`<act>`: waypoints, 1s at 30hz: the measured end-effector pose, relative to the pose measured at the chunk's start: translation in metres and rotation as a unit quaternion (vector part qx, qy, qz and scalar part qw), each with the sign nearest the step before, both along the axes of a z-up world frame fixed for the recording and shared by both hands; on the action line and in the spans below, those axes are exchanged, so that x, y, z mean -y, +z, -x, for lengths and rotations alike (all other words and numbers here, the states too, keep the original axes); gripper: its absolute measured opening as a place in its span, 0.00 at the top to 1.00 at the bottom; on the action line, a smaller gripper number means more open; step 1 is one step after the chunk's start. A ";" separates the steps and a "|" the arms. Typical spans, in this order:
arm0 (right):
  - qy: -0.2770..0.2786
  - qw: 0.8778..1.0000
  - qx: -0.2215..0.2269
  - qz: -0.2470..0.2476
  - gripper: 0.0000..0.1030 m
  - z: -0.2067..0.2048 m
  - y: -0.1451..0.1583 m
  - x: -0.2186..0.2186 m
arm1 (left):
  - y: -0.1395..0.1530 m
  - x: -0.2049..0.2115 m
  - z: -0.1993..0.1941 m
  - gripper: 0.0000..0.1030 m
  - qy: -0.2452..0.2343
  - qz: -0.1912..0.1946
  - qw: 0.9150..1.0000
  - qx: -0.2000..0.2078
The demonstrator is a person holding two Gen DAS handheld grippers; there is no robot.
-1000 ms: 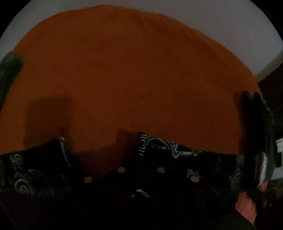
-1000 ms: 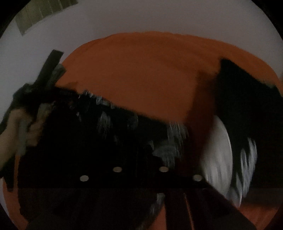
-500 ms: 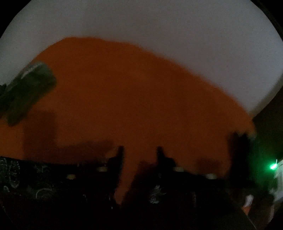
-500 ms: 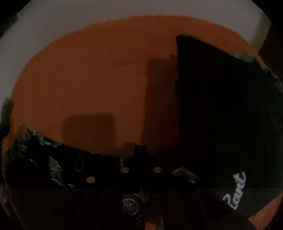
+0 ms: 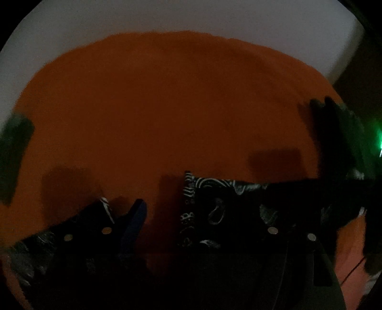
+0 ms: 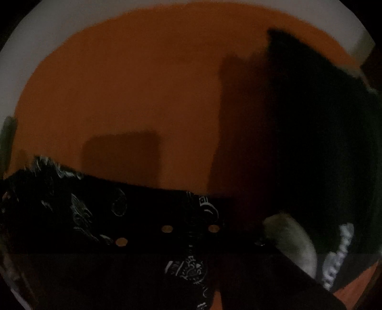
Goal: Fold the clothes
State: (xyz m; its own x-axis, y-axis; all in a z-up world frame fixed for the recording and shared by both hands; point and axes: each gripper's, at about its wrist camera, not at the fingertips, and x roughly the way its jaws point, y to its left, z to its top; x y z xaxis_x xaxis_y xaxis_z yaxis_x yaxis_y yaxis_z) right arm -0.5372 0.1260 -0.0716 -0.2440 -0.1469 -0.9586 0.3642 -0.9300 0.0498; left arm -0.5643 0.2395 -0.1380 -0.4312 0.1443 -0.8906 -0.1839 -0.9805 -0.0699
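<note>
Pretty dark shots, but here's what's visible. An orange cloth [image 5: 172,114] covers most of the desk [image 5: 191,16], with pale grey desk surface showing along the top edge of both views.

The thing being folded is a black patterned garment [image 5: 214,202] with white swirly print. In the left wrist view it lies along the bottom of the frame, one strip running from lower center to the right, another bit at lower left. The left gripper [image 5: 203,214] has its fingers [image 5: 133,221] spread wide apart and released; the near one pokes up at lower center-left, and the orange cloth shows in the gap. The garment's edge sits partly between them, but I can't see the fingers pressing on it.

In the right wrist view the patterned garment [image 6: 83,209] stretches across the lower left to the center. The right gripper [image 6: 191,214] is clenched tight at bottom center, and the printed fabric runs right through where the fingers meet, so it looks pinched on the garment.

A second black piece of clothing [image 6: 322,131] fills the right side of that frame, with white lettering near the lower right. A dark green thing [image 5: 14,152] sits at the left edge of the left view, too blurry to identify.
</note>
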 end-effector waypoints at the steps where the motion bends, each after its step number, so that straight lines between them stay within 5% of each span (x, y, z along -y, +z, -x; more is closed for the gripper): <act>1: -0.011 1.000 -0.019 -0.009 1.00 -0.002 0.005 -0.004 | 0.002 0.000 0.001 0.27 -0.002 0.000 1.000 -0.003; 7: -0.059 0.997 -0.012 -0.046 1.00 0.005 -0.010 -0.019 | 0.000 0.015 -0.021 0.27 -0.042 0.002 0.999 0.006; 8: -0.062 0.997 -0.003 -0.043 0.99 0.008 -0.014 -0.021 | 0.001 0.017 -0.022 0.36 -0.027 0.029 0.999 -0.007; 9: -0.064 0.997 0.002 -0.037 0.99 0.010 -0.014 -0.023 | -0.004 0.024 -0.018 0.73 -0.002 0.034 0.999 0.005; 10: -0.066 0.997 0.007 -0.031 1.00 0.012 -0.013 -0.024 | -0.010 0.031 -0.012 0.94 0.025 0.035 0.999 0.021; 11: -0.067 0.997 0.016 -0.020 0.98 0.014 -0.012 -0.026 | -0.015 0.039 -0.007 1.00 0.051 0.036 0.997 0.037; 16: -0.062 0.997 0.035 0.021 0.96 0.015 -0.004 -0.051 | -0.015 0.074 0.004 1.00 0.116 -0.031 0.992 0.049; 18: -0.055 0.996 0.044 0.053 0.87 0.007 0.006 -0.060 | -0.014 0.084 0.007 1.00 0.122 -0.071 0.988 0.057; 20: -0.041 0.994 0.050 0.086 0.59 -0.002 0.018 -0.066 | -0.016 0.093 0.011 0.98 0.115 -0.132 0.981 0.085; 21: -0.032 0.993 0.051 0.104 0.54 -0.008 0.024 -0.068 | -0.018 0.091 0.012 0.90 0.105 -0.134 0.981 0.098; 24: 0.022 0.989 0.040 0.141 0.51 -0.039 0.050 -0.075 | -0.024 0.079 0.013 0.68 0.074 -0.104 0.985 0.115; 27: 0.081 0.976 -0.016 0.202 0.51 -0.093 0.085 -0.113 | -0.023 0.062 0.009 0.68 0.053 -0.024 0.996 0.073; 30: 0.084 0.957 0.035 0.277 0.69 -0.115 0.074 -0.131 | -0.025 0.061 0.015 0.68 0.077 0.013 0.994 0.080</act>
State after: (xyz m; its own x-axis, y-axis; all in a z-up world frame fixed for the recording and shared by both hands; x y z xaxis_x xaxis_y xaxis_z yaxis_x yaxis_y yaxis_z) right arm -0.4224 0.2565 0.0028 -0.1101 -0.6679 -0.7360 0.4842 -0.6827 0.5471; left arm -0.5798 0.1783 -0.1628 -0.2992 0.0635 -0.9521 -0.0192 -0.9980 -0.0606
